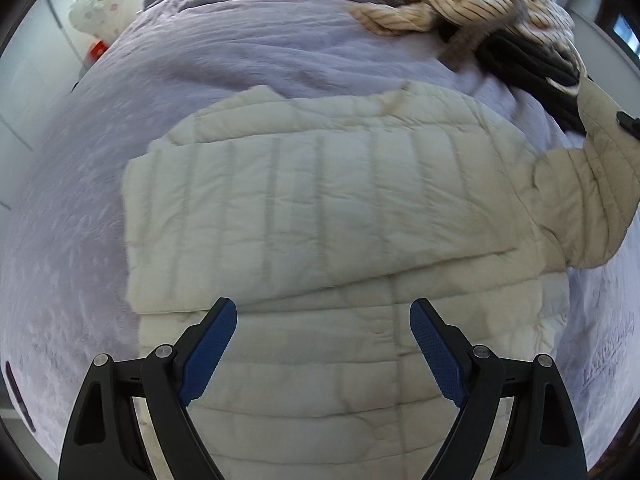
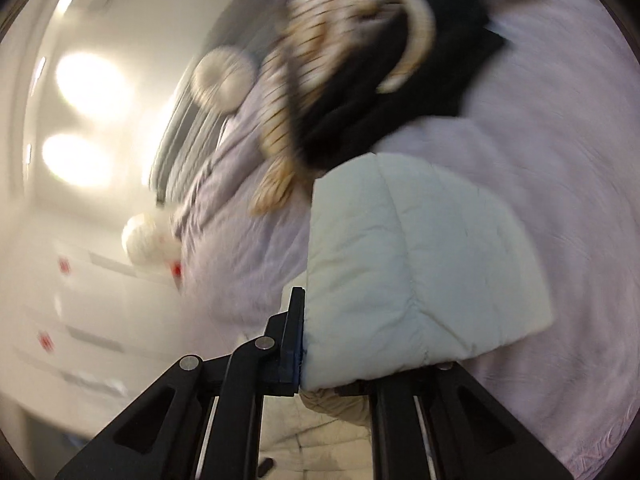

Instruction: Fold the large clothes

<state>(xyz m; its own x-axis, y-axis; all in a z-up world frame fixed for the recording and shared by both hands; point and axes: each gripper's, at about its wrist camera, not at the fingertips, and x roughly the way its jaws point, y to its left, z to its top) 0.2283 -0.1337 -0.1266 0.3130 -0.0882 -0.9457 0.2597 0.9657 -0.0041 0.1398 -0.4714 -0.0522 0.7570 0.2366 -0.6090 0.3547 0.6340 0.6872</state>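
Observation:
A cream quilted puffer jacket lies spread flat on a lavender bed cover. My left gripper hovers just above the jacket's near part, open, with nothing between its blue pads. The jacket's right sleeve is lifted off the bed, and a black finger of my right gripper shows at its cuff. In the blurred right wrist view, my right gripper is shut on that sleeve. One finger presses its side; the sleeve hides the other.
A heap of beige striped clothes and black clothes lies on the bed beyond the jacket, also visible as heap. A white flowered round object stands past the bed's far left corner. White drawers stand beside the bed.

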